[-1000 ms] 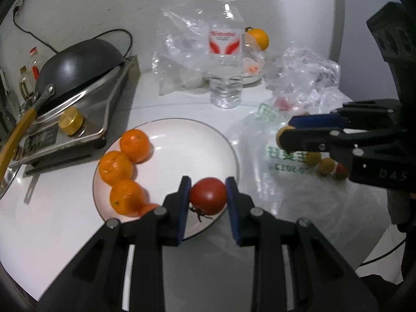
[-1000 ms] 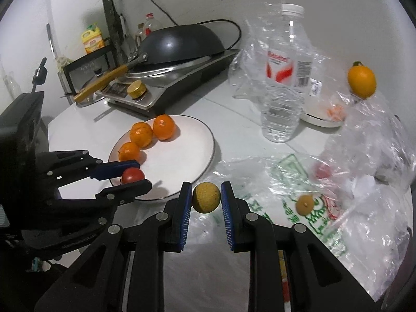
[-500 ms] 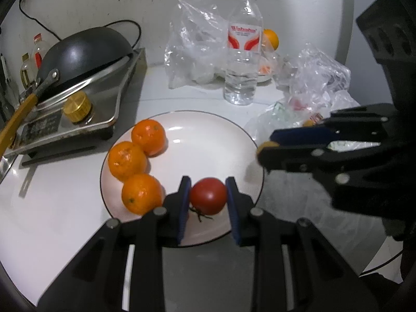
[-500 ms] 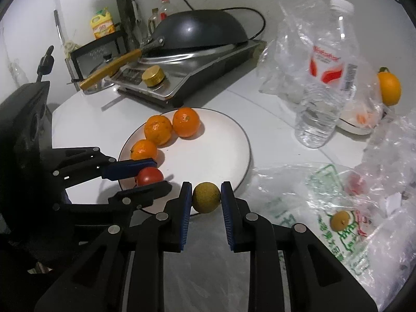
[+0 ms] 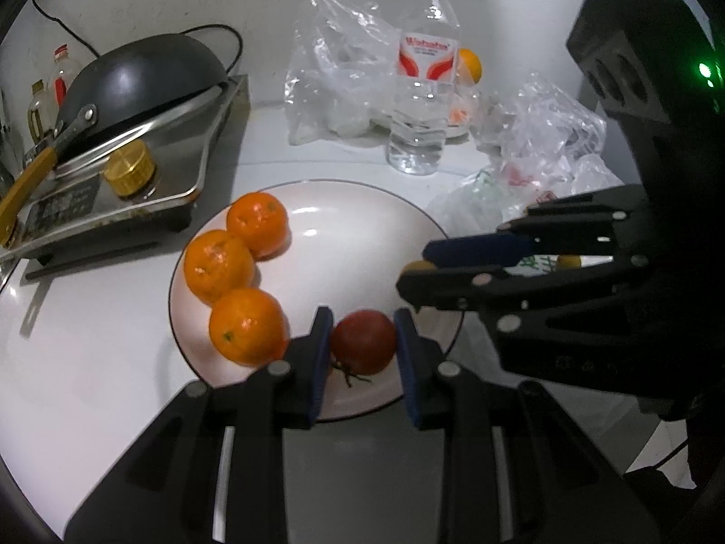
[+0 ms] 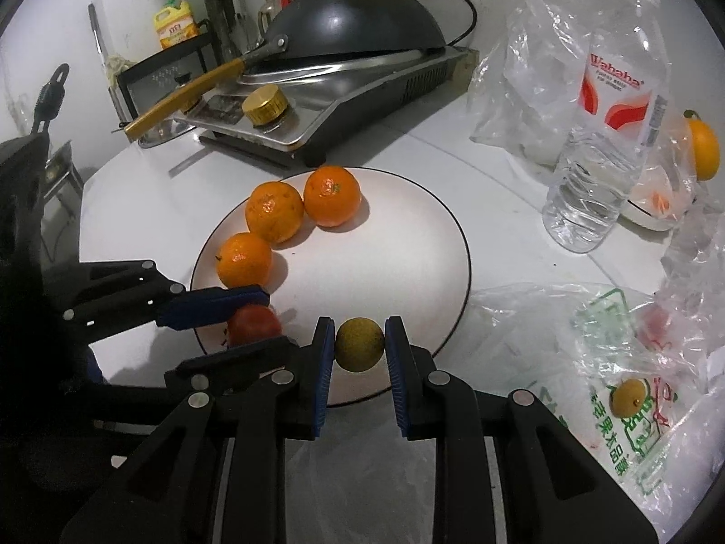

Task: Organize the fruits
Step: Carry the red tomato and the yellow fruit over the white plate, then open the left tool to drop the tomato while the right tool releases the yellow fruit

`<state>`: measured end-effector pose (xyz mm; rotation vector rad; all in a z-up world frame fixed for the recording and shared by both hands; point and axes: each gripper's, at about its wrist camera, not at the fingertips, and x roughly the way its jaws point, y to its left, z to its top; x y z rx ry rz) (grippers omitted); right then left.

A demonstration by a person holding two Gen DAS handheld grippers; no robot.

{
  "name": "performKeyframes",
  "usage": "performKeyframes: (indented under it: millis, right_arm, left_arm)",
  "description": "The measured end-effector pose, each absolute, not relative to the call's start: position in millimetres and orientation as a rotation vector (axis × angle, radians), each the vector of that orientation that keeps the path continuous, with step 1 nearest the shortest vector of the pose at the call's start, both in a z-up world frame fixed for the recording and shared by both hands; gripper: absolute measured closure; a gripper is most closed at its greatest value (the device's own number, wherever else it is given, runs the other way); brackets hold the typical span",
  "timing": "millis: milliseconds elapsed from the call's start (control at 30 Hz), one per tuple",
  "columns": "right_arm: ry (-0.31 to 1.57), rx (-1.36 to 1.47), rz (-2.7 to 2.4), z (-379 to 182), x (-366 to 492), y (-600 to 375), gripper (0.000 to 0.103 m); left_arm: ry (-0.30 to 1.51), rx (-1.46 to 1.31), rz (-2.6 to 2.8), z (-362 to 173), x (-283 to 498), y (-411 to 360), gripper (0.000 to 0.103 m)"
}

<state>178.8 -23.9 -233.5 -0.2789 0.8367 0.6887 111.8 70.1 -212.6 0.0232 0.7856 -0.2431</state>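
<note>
A white plate (image 5: 362,222) (image 6: 408,226) on the white table holds three oranges (image 5: 247,326) (image 6: 274,211) along its left side. My left gripper (image 5: 361,340) is shut on a red tomato (image 5: 362,340) over the plate's near edge; the tomato also shows in the right wrist view (image 6: 253,324). My right gripper (image 6: 359,344) is shut on a small yellow-green fruit (image 6: 359,344) over the plate's near rim. In the left wrist view the right gripper (image 5: 414,272) reaches in from the right over the plate's right edge.
A stove with a dark wok (image 5: 145,72) (image 6: 349,22) stands behind the plate at the left. A water bottle (image 5: 421,86) (image 6: 602,136), clear plastic bags (image 5: 335,72) (image 6: 657,362), an orange (image 6: 702,149) and a small yellow fruit (image 6: 627,401) lie to the right.
Both grippers have moved over the plate, each still holding its fruit. The right gripper came in from the bag side to the plate's near right rim.
</note>
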Motion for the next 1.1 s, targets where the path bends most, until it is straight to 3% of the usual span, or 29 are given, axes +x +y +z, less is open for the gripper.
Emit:
performKeyframes:
  millis: [600,1100]
  right_arm:
    - [0.886,-0.272,0.694,-238.5,190.2,-21.5,0.078]
    - [0.81,-0.26,0.65,-210.7,173.0,-46.7,0.077]
  left_arm:
    - [0.795,0.013,-0.242,-214.0,115.0,67.1,0.071]
    - [0.804,0.024,-0.207,-206.7,111.7,53.9,0.07]
